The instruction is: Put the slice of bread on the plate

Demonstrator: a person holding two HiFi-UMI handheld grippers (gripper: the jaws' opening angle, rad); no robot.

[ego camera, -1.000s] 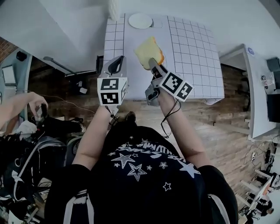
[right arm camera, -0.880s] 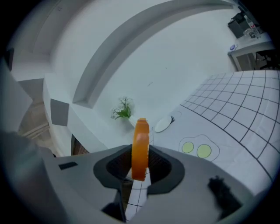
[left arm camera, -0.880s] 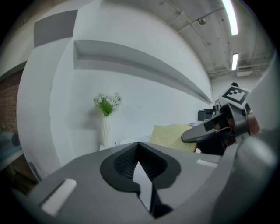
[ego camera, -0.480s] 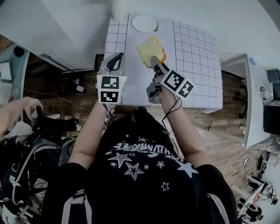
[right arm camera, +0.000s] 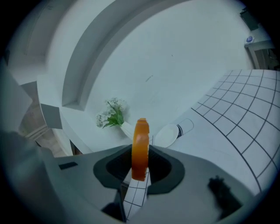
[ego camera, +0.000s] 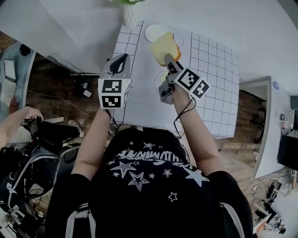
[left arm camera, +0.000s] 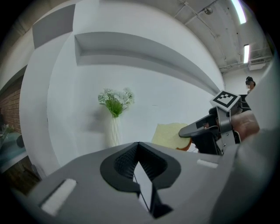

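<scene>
The slice of bread (ego camera: 165, 44), pale with a brown crust, is in the air over the white gridded table (ego camera: 212, 74), just short of the white plate (ego camera: 156, 31). My right gripper (ego camera: 168, 59) is shut on its near edge. In the right gripper view the bread (right arm camera: 140, 146) stands edge-on between the jaws, with the plate (right arm camera: 168, 134) lying beyond it. My left gripper (ego camera: 121, 62) hovers by the table's left edge, shut and holding nothing. The left gripper view shows the bread (left arm camera: 169, 134) held in the right gripper (left arm camera: 192, 130) off to its right.
A white vase with green flowers (ego camera: 127, 14) stands at the table's far left corner, close to the plate. Another person's hand (ego camera: 28, 114) and dark bags (ego camera: 32, 158) are on the left. A white cabinet (ego camera: 263, 121) stands to the right.
Both grippers have moved away from me over the table. The bread has travelled with the right gripper and now hangs close to the plate.
</scene>
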